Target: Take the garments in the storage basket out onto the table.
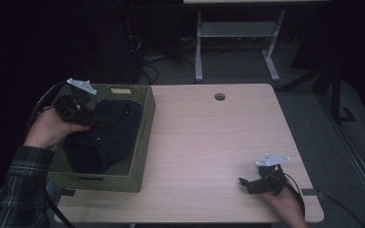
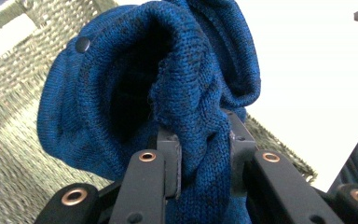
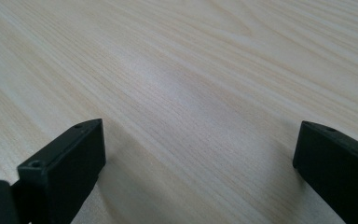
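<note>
A dim room surrounds a pale wooden table (image 1: 209, 142) with a round cable hole (image 1: 219, 97) near its far edge; beyond it a white desk frame (image 1: 237, 42) stands on grey carpet. At the table's left end sits a woven olive-green basket (image 1: 140, 142) with a cut-out handle and a small pale tag (image 1: 120, 91) on its far wall; any writing on that tag is too small to read.

A dark blue knitted garment (image 2: 135, 93) lies bunched in the basket. Up close, its knit is mottled blue and black, with 1 dark round button (image 2: 82, 44) on a folded edge.

The left gripper (image 2: 200, 154) is clamped on a fold of this knit, the cloth squeezed between the 2 jaws. In the high view, the left hand (image 1: 50, 128) holds that gripper over the basket's near-left part, the plaid sleeve (image 1: 14, 190) coming from the bottom-left corner.

The right gripper (image 3: 196, 154) rests low over the bare tabletop near the table's right front corner, its jaws spread wide with nothing between them. The right hand (image 1: 285, 202) holds it, seemingly angled towards the left.
</note>
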The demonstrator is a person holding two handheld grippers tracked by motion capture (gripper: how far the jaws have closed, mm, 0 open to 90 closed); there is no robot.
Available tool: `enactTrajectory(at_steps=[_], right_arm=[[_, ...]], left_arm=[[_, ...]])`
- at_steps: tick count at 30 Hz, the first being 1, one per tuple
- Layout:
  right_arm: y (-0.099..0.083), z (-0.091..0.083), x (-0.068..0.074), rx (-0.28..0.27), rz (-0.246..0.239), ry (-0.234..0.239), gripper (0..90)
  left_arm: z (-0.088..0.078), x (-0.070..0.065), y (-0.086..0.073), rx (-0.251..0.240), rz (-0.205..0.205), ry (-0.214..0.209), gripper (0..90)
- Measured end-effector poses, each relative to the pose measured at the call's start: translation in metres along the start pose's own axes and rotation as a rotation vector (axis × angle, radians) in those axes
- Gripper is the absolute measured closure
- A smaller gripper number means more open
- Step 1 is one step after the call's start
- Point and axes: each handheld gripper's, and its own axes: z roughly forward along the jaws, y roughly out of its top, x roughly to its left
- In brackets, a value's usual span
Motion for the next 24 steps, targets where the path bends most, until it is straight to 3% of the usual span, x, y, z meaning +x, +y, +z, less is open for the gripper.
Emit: enactTrajectory(at_steps=[14, 24], right_arm=[[0.000, 0.000, 0.000, 0.000, 0.000, 0.001, 1.7], [0.000, 0.000, 0.000, -0.002, -0.001, 0.000, 1.7]], left_arm=[[-0.009, -0.018, 0.038, -0.002, 0.052, -0.001, 73.2], [-0.029, -0.039, 0.068, -0.033, 0.085, 0.017, 73.4]])
